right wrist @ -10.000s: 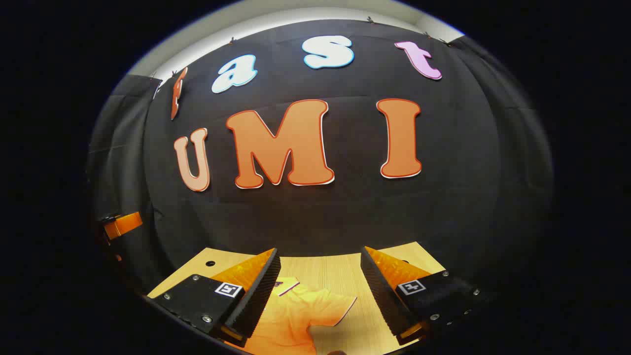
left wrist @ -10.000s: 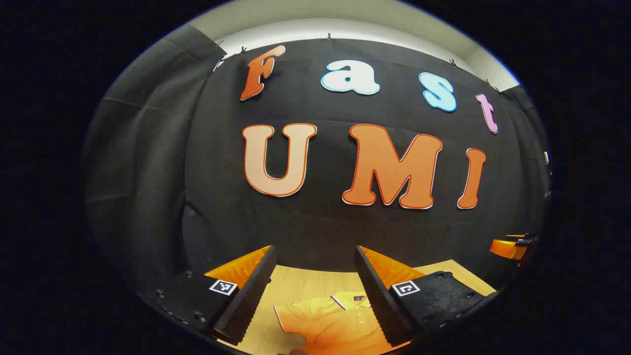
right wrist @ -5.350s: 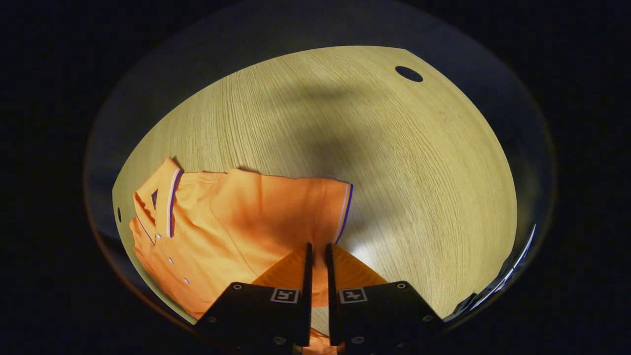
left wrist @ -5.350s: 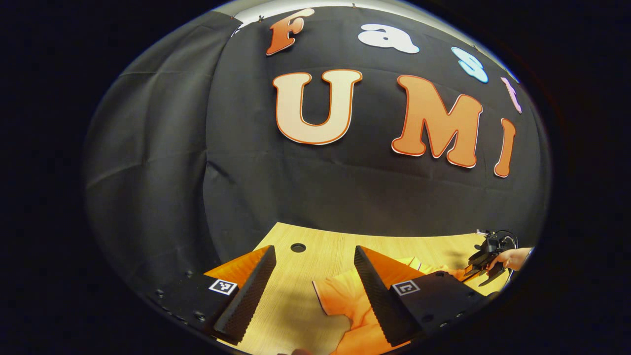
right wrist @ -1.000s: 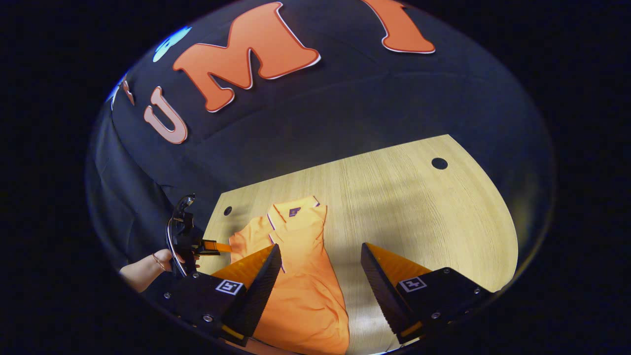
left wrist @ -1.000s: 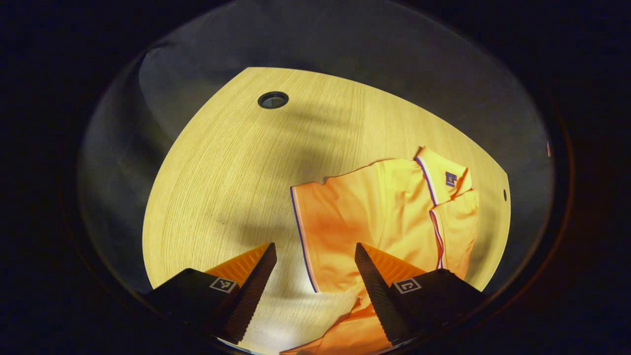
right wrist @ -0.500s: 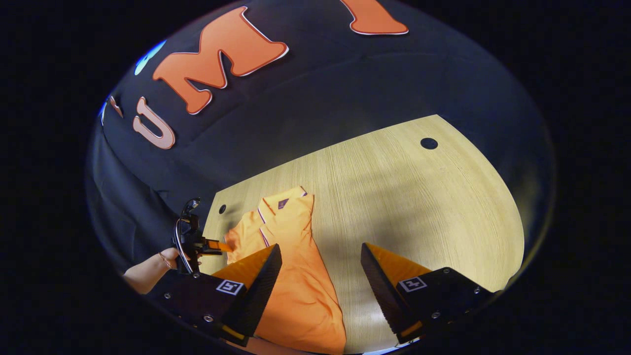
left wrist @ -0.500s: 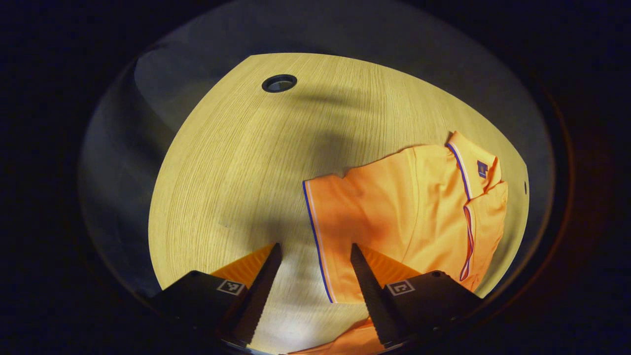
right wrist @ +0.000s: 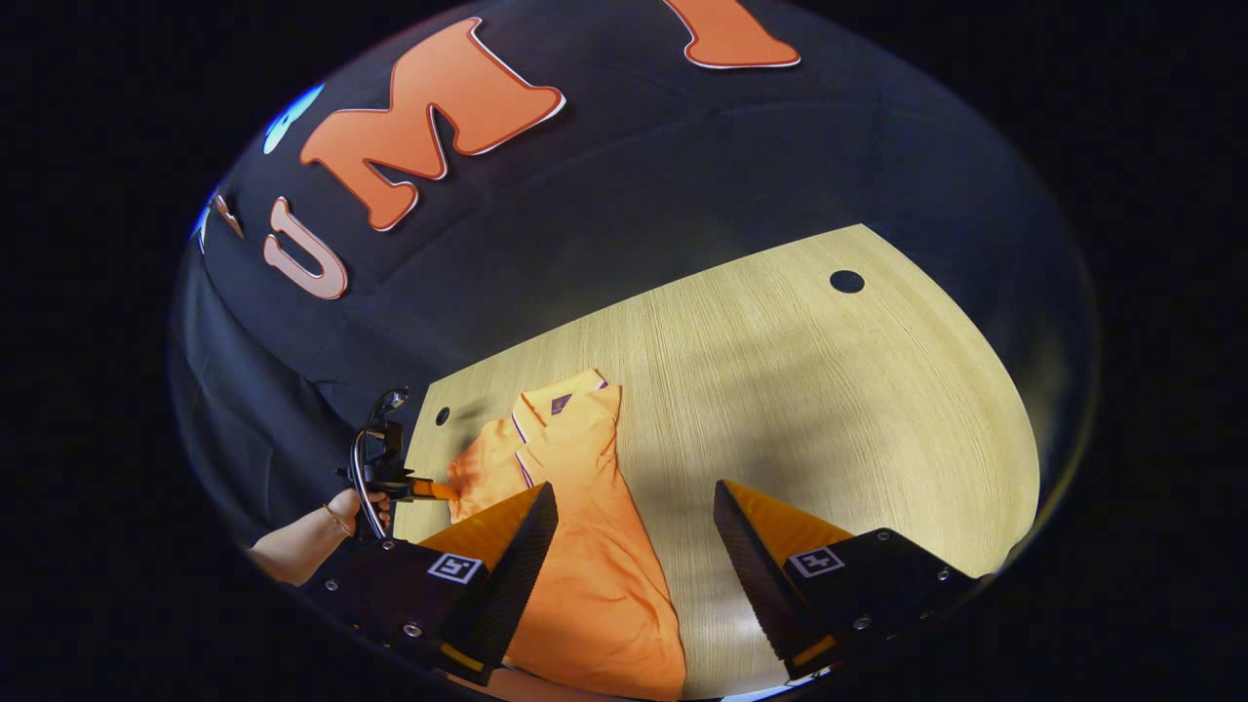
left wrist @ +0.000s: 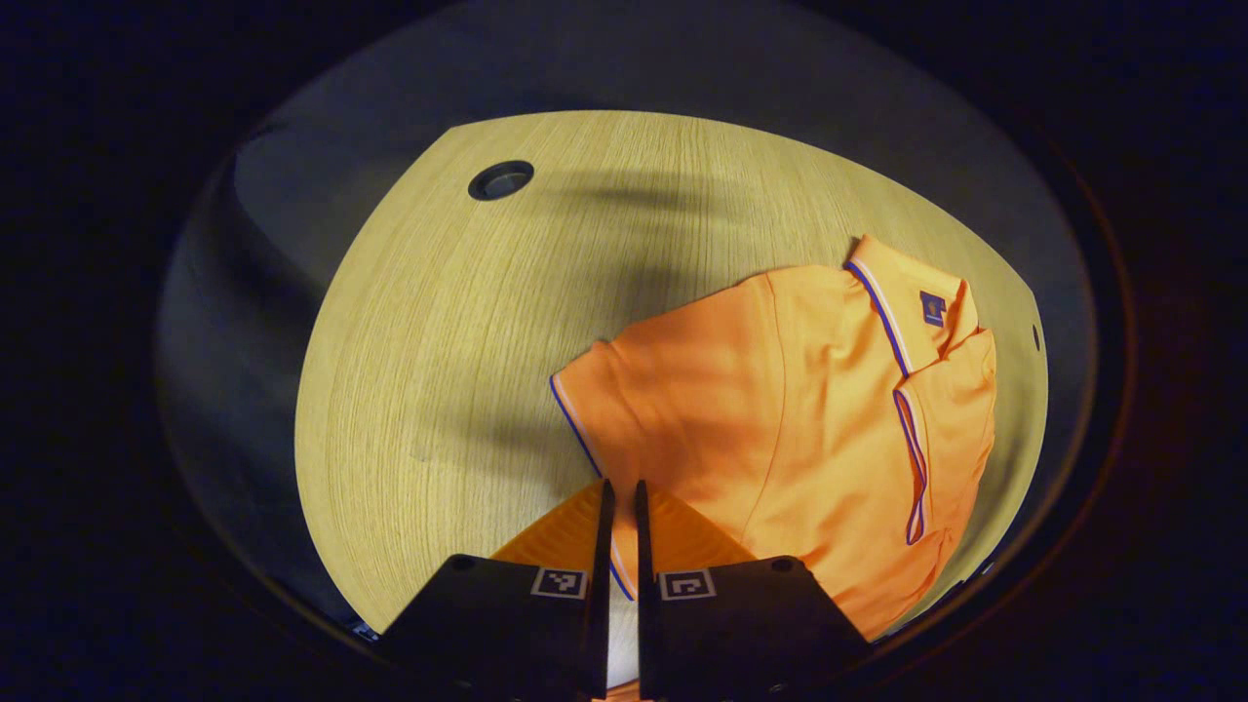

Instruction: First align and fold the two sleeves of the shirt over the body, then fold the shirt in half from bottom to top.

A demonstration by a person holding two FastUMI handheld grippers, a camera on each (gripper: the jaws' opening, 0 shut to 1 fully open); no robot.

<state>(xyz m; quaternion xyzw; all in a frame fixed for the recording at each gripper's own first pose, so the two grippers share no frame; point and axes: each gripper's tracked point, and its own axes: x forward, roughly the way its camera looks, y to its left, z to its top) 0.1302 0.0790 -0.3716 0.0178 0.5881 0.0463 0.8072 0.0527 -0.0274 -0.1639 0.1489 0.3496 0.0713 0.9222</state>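
Shirt [left wrist: 799, 409] lies flat on the worktop [left wrist: 439, 322], long axis running collar-to-hem with the collar toward the booth wall — left gripper [left wrist: 620, 507] pressed together on its sleeve [left wrist: 624, 409] edge, right gripper [right wrist: 634, 526] spread wide above the body.

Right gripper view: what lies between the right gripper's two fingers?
Between the open fingers of the right gripper lie the shirt's folded edge on the left and bare wooden table on the right; the fingers hold nothing.
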